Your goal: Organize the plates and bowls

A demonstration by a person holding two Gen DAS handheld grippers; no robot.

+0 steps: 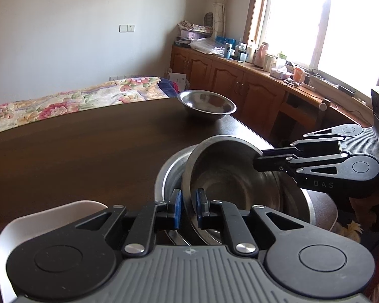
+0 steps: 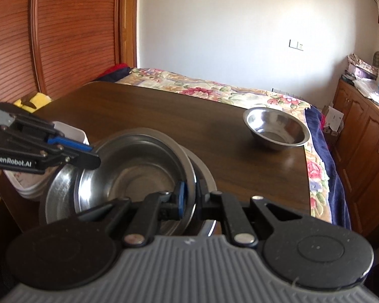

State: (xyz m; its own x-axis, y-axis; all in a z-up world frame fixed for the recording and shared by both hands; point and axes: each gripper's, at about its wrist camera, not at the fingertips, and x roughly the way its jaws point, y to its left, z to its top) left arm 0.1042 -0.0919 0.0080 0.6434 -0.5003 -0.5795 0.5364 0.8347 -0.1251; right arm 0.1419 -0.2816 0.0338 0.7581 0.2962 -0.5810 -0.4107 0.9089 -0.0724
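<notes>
While both grippers are pinching opposite rims of the tilted steel bowl (image 1: 227, 174), the left gripper (image 1: 188, 208) and right gripper (image 2: 190, 199) are holding it inside the larger bowl (image 2: 60, 189) near the table (image 1: 75, 156) edge; lowering both sides evenly looks wise, with another bowl (image 2: 276, 128) waiting well apart

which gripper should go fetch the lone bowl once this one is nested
Right. The lone bowl sits at the table's far right corner, on the right gripper's side. The left gripper is across the stack, with the held bowl between.
</notes>
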